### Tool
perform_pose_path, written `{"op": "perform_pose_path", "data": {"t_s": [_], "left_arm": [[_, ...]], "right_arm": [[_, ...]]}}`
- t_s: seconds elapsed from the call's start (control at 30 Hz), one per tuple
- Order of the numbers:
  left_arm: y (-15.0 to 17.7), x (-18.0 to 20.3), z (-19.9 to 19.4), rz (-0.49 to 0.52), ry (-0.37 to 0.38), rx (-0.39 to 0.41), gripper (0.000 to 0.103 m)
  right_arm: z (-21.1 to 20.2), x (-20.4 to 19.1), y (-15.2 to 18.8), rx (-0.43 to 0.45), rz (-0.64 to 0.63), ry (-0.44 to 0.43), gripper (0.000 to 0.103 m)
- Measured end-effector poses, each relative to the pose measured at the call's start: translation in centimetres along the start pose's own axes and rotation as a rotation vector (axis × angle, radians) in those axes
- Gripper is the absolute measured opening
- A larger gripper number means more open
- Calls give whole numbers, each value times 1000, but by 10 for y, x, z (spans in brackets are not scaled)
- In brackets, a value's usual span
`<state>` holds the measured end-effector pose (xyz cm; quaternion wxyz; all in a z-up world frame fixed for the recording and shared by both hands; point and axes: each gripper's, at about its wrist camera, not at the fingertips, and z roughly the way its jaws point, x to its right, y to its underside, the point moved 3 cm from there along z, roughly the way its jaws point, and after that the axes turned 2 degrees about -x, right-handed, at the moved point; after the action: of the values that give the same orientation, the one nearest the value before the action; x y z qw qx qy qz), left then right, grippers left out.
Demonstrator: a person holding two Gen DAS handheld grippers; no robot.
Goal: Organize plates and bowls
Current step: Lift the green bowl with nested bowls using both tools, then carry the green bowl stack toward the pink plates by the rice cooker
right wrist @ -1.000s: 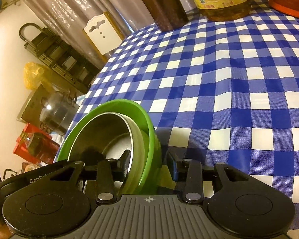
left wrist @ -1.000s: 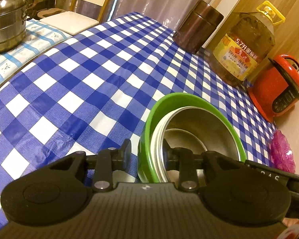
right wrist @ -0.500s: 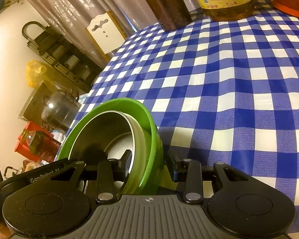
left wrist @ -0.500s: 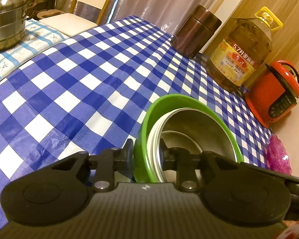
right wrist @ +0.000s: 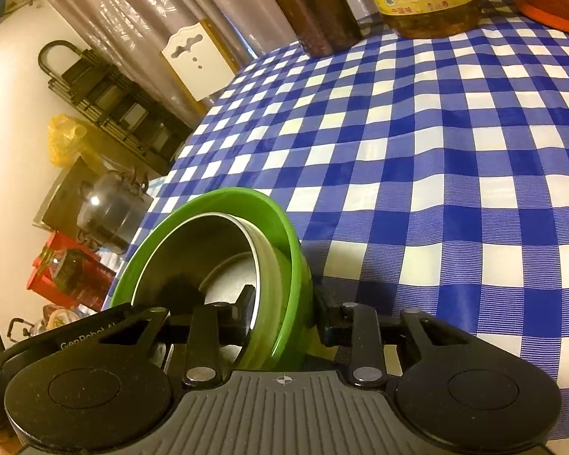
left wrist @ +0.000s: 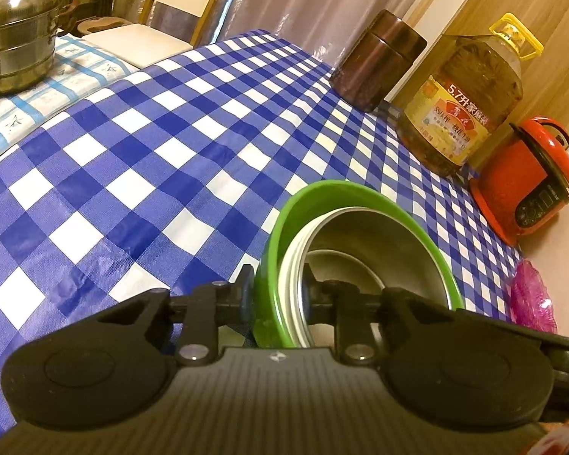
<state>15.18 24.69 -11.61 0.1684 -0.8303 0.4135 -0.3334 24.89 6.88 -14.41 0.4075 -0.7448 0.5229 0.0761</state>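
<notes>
A green bowl [left wrist: 322, 193] with a steel bowl [left wrist: 379, 235] nested inside rests tilted on the blue checked tablecloth [left wrist: 132, 151]. My left gripper [left wrist: 277, 292] is shut on their left rims, one finger outside the green wall and the other inside the steel bowl. In the right wrist view the green bowl [right wrist: 246, 197] and the steel bowl [right wrist: 193, 250] sit at lower left. My right gripper [right wrist: 284, 303] straddles their right rims and its jaws are closing. Its outer finger stands a sliver off the green wall.
At the far edge of the table stand a brown canister [left wrist: 375, 64], a large oil bottle [left wrist: 462, 102] and a red cooker [left wrist: 523, 185]. A steel steamer pot [left wrist: 15, 38] sits on a side table at left. A pink item [left wrist: 531, 295] lies at right.
The left jaws have closed onto the bowls' rims. The right jaws have narrowed around the opposite rims. The bowls have stayed in place.
</notes>
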Motion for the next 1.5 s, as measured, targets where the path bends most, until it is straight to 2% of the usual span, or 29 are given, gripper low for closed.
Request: {"op": "perform_pose_path", "data": {"t_s": [0.33, 0.8, 1.2, 1.5], "left_arm": [[4, 11, -1, -1, -1, -15, 21], [5, 52, -4, 37, 24, -39, 22], [-6, 123, -11, 124, 103, -36, 22], [1, 191, -6, 227, 156, -67, 22]], "right_arm": [[-10, 11, -3, 19, 46, 11, 31], [-45, 31, -12, 64, 77, 40, 30], [-108, 56, -37, 155, 125, 74, 30], [-159, 89, -45, 215, 183, 120, 30]]}}
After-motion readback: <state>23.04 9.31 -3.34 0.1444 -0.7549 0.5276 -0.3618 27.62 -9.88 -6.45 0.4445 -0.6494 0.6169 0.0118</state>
